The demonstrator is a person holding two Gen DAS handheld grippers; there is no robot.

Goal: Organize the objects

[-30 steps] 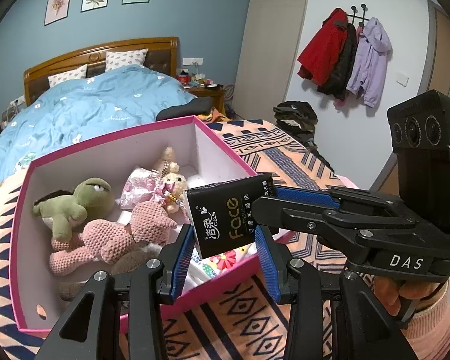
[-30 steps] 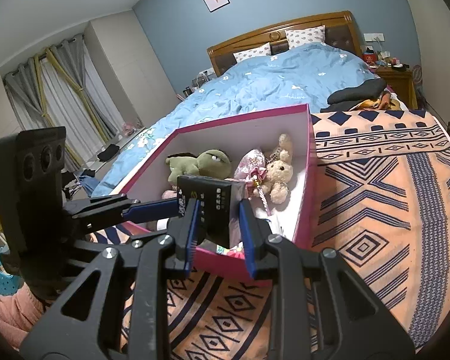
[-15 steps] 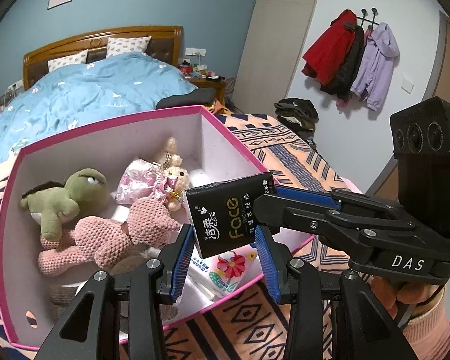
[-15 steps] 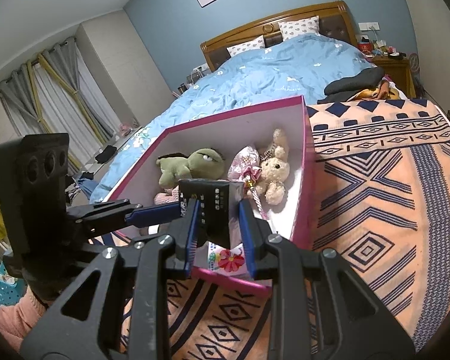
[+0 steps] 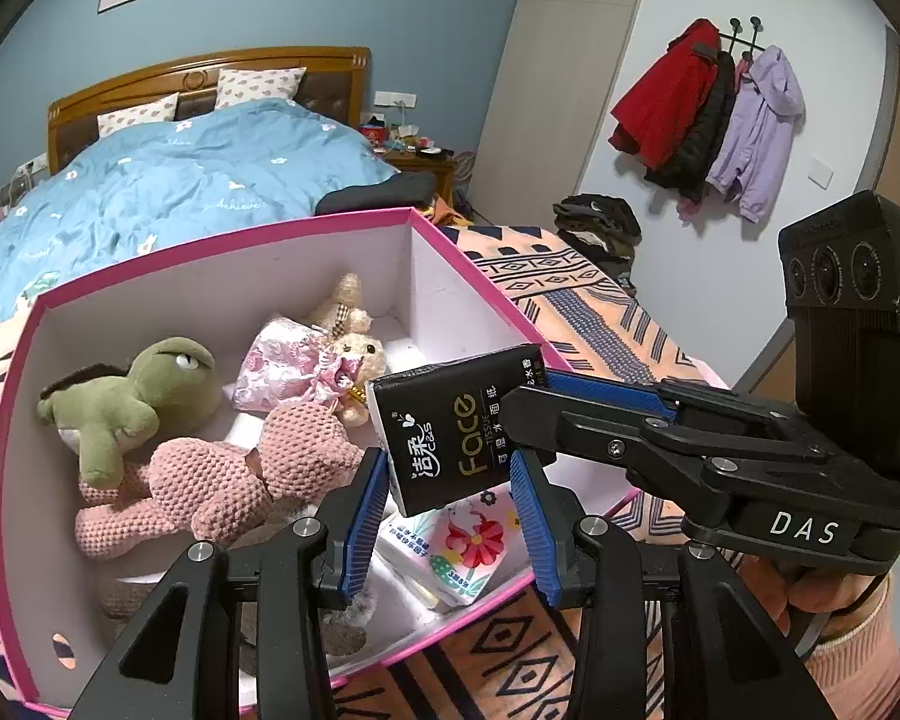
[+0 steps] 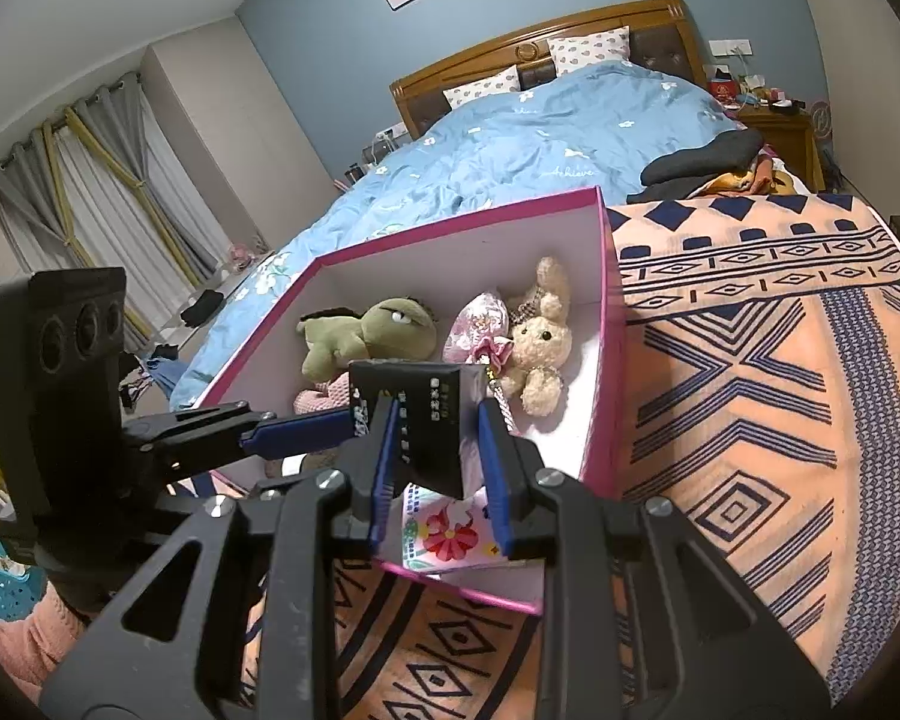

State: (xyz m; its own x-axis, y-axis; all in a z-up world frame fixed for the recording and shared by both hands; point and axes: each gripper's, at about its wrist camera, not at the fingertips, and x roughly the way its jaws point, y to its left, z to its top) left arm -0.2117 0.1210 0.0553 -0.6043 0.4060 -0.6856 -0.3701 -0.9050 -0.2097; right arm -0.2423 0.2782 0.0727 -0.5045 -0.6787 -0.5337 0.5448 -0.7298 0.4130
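A black tissue pack (image 5: pixel 456 432) (image 6: pixel 426 414) hangs over the near corner of an open pink box (image 5: pixel 468 264) (image 6: pixel 606 300). My left gripper (image 5: pixel 450 468) (image 6: pixel 336 420) is shut on its lower end. From the right, my right gripper (image 5: pixel 531 399) (image 6: pixel 435 414) is shut on its other end. Inside the box lie a green plush turtle (image 5: pixel 132 396) (image 6: pixel 366 336), a pink knitted plush (image 5: pixel 222 480), a cream bunny (image 5: pixel 360 354) (image 6: pixel 540 336) and a pink wrapped bundle (image 5: pixel 288 360). A white floral tissue pack (image 5: pixel 462 546) (image 6: pixel 450 528) lies right below the black one.
The box stands on an orange and navy patterned blanket (image 6: pixel 750 390). Behind it is a bed with a blue duvet (image 5: pixel 180 180) and a nightstand (image 5: pixel 420 156). Coats (image 5: pixel 708 114) hang on the right wall. Curtains (image 6: pixel 90 180) are at the left.
Both grippers have carried the black pack forward and a little down over the box's near corner. The floral pack has come into view below it. Both grips are unchanged.
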